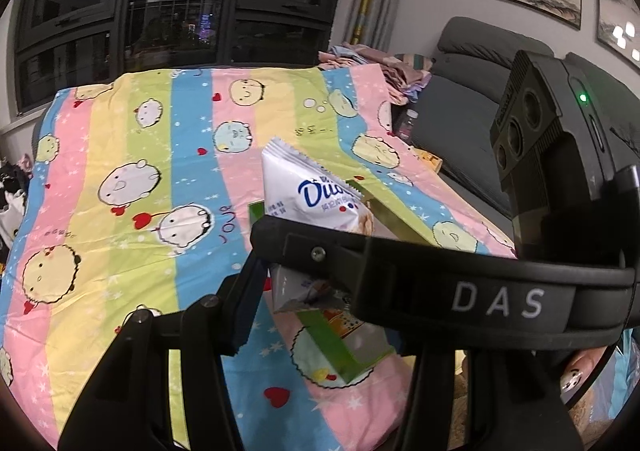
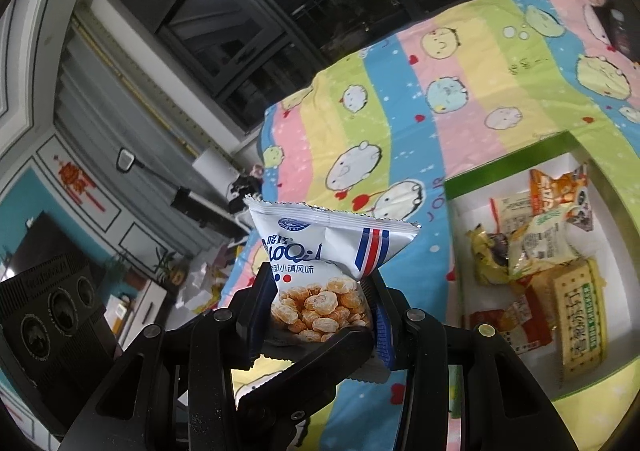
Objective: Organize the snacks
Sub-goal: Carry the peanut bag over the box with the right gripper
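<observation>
Though partly hidden, snack packet point(image 2: 320, 251) between fingers point(image 2: 256, 303)

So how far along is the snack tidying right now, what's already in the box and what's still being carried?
Done: several packets already lie in the green-rimmed box on the striped sheet.

In hand: the right gripper is clamped on a white snack bag, held in the air left of the box. The left gripper is beside the same bag.

Left: putting that bag in the box. No other loose snacks are visible.
</observation>
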Demonstrator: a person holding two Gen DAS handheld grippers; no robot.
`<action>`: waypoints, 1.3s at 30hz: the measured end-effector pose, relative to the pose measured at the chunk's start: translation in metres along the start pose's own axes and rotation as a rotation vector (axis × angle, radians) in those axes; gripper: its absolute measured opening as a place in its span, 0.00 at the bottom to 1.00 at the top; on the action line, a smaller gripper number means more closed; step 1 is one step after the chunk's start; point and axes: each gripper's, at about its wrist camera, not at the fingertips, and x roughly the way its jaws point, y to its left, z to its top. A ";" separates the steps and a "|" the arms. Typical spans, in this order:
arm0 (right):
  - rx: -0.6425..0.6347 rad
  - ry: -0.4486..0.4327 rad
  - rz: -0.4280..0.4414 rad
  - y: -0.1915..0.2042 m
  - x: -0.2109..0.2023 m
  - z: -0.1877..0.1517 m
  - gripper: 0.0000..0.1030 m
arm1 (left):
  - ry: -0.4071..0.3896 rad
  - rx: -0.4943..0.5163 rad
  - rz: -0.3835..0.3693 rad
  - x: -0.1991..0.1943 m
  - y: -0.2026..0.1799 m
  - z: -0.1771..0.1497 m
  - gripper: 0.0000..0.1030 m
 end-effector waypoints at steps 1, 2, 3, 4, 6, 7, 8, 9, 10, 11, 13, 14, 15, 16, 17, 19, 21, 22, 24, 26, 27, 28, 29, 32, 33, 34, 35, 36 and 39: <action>0.012 -0.008 -0.003 -0.003 -0.003 0.001 0.44 | 0.002 0.006 -0.009 0.003 -0.003 0.002 0.50; 0.020 -0.017 -0.008 -0.007 -0.006 0.003 0.45 | 0.003 0.011 -0.017 0.005 -0.005 0.003 0.50; 0.027 -0.024 -0.014 -0.010 -0.008 0.003 0.44 | 0.005 0.014 -0.026 0.007 -0.006 0.005 0.50; 0.032 -0.032 -0.023 -0.012 -0.010 0.004 0.44 | 0.010 0.022 -0.037 0.010 -0.009 0.007 0.50; 0.041 -0.050 -0.040 -0.018 -0.017 0.006 0.45 | 0.023 0.046 -0.055 0.017 -0.016 0.011 0.50; 0.056 -0.060 -0.042 -0.023 -0.020 0.007 0.44 | 0.030 0.061 -0.062 0.021 -0.022 0.014 0.50; 0.066 -0.068 -0.043 -0.026 -0.023 0.007 0.45 | 0.034 0.071 -0.068 0.023 -0.026 0.016 0.50; 0.074 -0.077 -0.048 -0.031 -0.027 0.008 0.45 | 0.036 0.079 -0.075 0.025 -0.029 0.017 0.50; 0.073 -0.083 -0.057 -0.033 -0.030 0.009 0.45 | 0.038 0.088 -0.087 0.028 -0.032 0.018 0.51; 0.063 -0.085 -0.068 -0.035 -0.033 0.010 0.45 | 0.039 0.097 -0.098 0.031 -0.034 0.019 0.51; 0.043 -0.103 -0.091 -0.039 -0.038 0.013 0.44 | 0.029 0.111 -0.121 0.034 -0.040 0.020 0.51; 0.043 -0.116 -0.103 -0.041 -0.042 0.014 0.44 | 0.024 0.116 -0.129 0.036 -0.041 0.021 0.51; 0.043 -0.122 -0.110 -0.042 -0.042 0.015 0.45 | 0.023 0.121 -0.138 0.038 -0.044 0.021 0.51; 0.044 -0.128 -0.118 -0.045 -0.044 0.015 0.45 | 0.025 0.125 -0.147 0.042 -0.046 0.022 0.51; 0.047 -0.130 -0.125 -0.048 -0.045 0.016 0.45 | 0.029 0.125 -0.154 0.044 -0.048 0.022 0.51; 0.063 -0.132 -0.138 -0.056 -0.047 0.018 0.45 | 0.042 0.127 -0.167 0.053 -0.054 0.023 0.51; 0.078 -0.130 -0.151 -0.064 -0.048 0.019 0.45 | 0.055 0.129 -0.179 0.060 -0.056 0.024 0.51; 0.084 -0.129 -0.157 -0.068 -0.048 0.020 0.45 | 0.064 0.129 -0.187 0.065 -0.058 0.024 0.51; 0.090 -0.127 -0.172 -0.076 -0.048 0.021 0.44 | 0.079 0.126 -0.195 0.073 -0.059 0.025 0.50; 0.111 -0.121 -0.187 -0.085 -0.046 0.022 0.44 | 0.104 0.115 -0.209 0.085 -0.060 0.024 0.50; 0.125 -0.117 -0.196 -0.090 -0.045 0.023 0.45 | 0.117 0.107 -0.216 0.090 -0.060 0.024 0.50; 0.137 -0.112 -0.205 -0.094 -0.044 0.023 0.45 | 0.134 0.095 -0.225 0.097 -0.060 0.023 0.50; 0.150 -0.107 -0.213 -0.100 -0.042 0.024 0.45 | 0.146 0.088 -0.230 0.103 -0.060 0.023 0.50; 0.193 -0.081 -0.233 -0.118 -0.035 0.025 0.45 | 0.190 0.061 -0.244 0.120 -0.058 0.019 0.50; 0.203 -0.074 -0.237 -0.122 -0.033 0.025 0.45 | 0.203 0.054 -0.247 0.125 -0.058 0.018 0.50; 0.212 -0.066 -0.242 -0.126 -0.032 0.024 0.45 | 0.218 0.043 -0.251 0.132 -0.057 0.017 0.50; 0.219 -0.058 -0.250 -0.130 -0.029 0.024 0.44 | 0.229 0.035 -0.254 0.137 -0.056 0.015 0.49; 0.229 -0.049 -0.258 -0.134 -0.027 0.024 0.44 | 0.243 0.025 -0.255 0.141 -0.055 0.014 0.49; 0.259 -0.017 -0.265 -0.146 -0.018 0.024 0.44 | 0.276 0.002 -0.254 0.153 -0.051 0.011 0.49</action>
